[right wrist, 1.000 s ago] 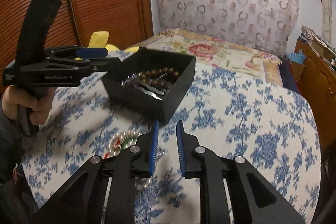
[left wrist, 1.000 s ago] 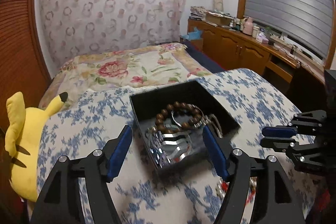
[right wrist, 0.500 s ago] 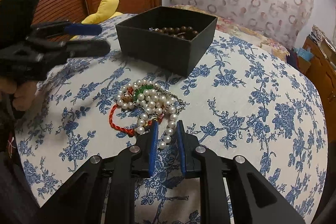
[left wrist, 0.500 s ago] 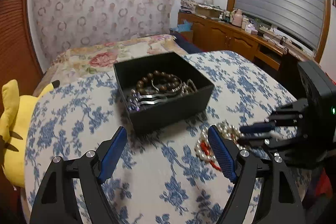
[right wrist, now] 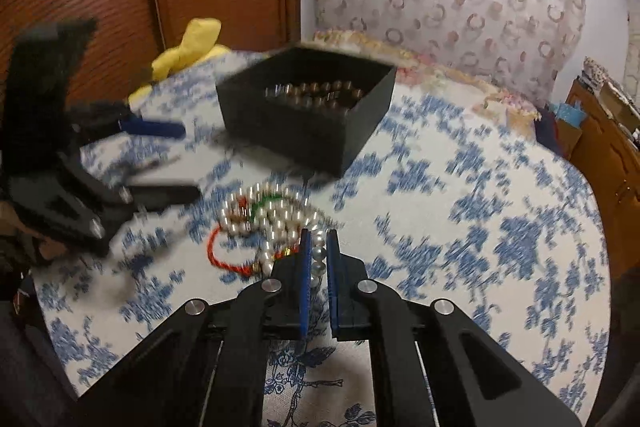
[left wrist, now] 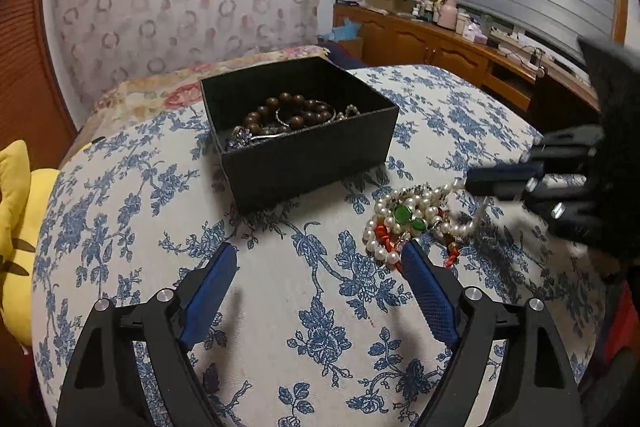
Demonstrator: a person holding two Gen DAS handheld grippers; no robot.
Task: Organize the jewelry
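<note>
Pearl necklace strands [left wrist: 416, 215], tangled with green stones and a red cord bracelet [left wrist: 384, 235], lie in a loose heap on the blue-and-white floral tablecloth [left wrist: 320, 299], just in front of the open black cardboard box [left wrist: 304, 155] and a little toward its right corner. Inside that box already rest a brown wooden bead bracelet [left wrist: 288, 111] and some silvery chains.

At the edge of the heap farthest from the box, the right gripper [right wrist: 319, 255] has its blue-padded jaws closed narrowly on a short run of pearls, as the right wrist view shows. The left gripper [left wrist: 320, 267] hangs above bare cloth short of the box, its jaws wide and opening further, with nothing between them; the heap lies just beside its right pad.

The heap is likely to handle as light, limp and slippery: round beads can roll out of a pinch, and a lift at one strand would probably drag the knotted neighbours along. The string looks thin, so a hard tug risks snapping it. A hold across two or three adjacent pearls, with the pads squeezing the string line, seems safest. The red cord is soft and rough, and offers a surer grip.
</note>
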